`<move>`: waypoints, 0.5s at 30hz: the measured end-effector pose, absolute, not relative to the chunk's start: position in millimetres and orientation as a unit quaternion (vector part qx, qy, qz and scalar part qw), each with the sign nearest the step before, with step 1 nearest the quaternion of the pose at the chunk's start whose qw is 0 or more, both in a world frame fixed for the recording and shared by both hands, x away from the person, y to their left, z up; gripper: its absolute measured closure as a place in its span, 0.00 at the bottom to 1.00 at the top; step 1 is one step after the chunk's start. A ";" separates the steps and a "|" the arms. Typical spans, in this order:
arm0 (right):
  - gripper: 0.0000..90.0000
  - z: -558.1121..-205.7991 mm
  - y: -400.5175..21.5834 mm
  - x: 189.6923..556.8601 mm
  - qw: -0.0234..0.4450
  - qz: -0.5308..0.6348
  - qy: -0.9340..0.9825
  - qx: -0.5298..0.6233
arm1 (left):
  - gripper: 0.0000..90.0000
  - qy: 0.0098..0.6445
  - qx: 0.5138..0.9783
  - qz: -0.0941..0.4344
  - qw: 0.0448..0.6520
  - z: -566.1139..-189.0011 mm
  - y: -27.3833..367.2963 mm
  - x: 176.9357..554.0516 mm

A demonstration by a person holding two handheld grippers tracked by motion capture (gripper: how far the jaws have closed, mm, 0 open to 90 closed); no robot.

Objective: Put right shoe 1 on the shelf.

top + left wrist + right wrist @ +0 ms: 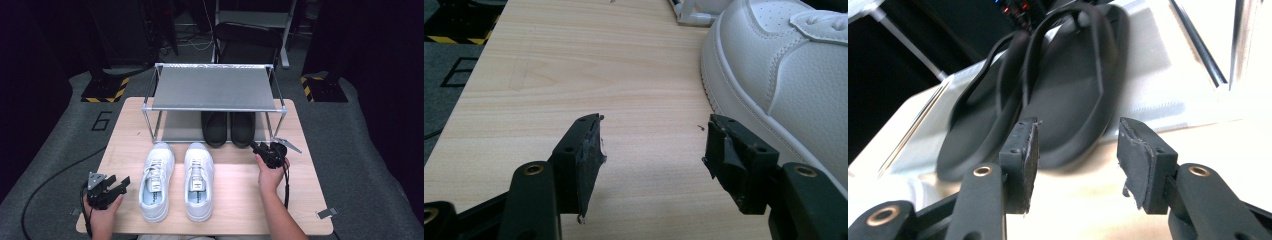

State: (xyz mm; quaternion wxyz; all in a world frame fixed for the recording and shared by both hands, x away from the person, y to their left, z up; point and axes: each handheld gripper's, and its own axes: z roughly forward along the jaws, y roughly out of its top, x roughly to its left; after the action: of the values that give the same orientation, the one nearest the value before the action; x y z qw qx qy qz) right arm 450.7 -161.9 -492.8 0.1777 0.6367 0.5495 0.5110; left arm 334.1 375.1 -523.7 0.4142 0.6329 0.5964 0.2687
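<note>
Two white sneakers (156,180) (198,180) stand side by side on the wooden table (235,200), toes away from me. A pair of black flip-flops (227,128) lies on the lower shelf of a metal shoe rack (215,87). My right gripper (256,146) is open just in front of the right flip-flop's heel; in the right gripper view its jaws (1075,142) stand apart with nothing between them, and the flip-flops (1073,85) lie just beyond. My left gripper (120,181) rests open at the table's front left, its jaws (654,145) empty, the left sneaker (784,75) to its right.
The rack's top shelf (214,95) is bare. A black chair (247,40) stands behind the table. Stands with yellow-black bases (105,90) (325,90) sit on the floor at both sides. A cable (45,185) trails left off the table.
</note>
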 end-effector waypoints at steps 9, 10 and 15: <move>0.54 -490.1 -162.1 403.6 0.203 0.484 0.618 0.585 | 0.44 0.600 0.632 0.266 0.412 -523.5 374.3 333.4; 0.54 -492.2 -161.8 399.4 0.207 0.480 0.623 0.581 | 0.44 0.599 0.636 0.266 0.408 -523.1 374.7 333.8; 0.51 -497.3 -167.8 377.6 0.191 0.491 0.621 0.581 | 0.44 0.599 0.635 0.266 0.408 -523.7 373.9 335.1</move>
State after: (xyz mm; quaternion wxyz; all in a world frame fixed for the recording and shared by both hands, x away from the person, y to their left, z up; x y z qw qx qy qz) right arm 377.6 -167.8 -497.3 0.1907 0.5807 0.6211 0.4906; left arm 335.1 373.9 -523.7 0.4085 0.6352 0.5993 0.2656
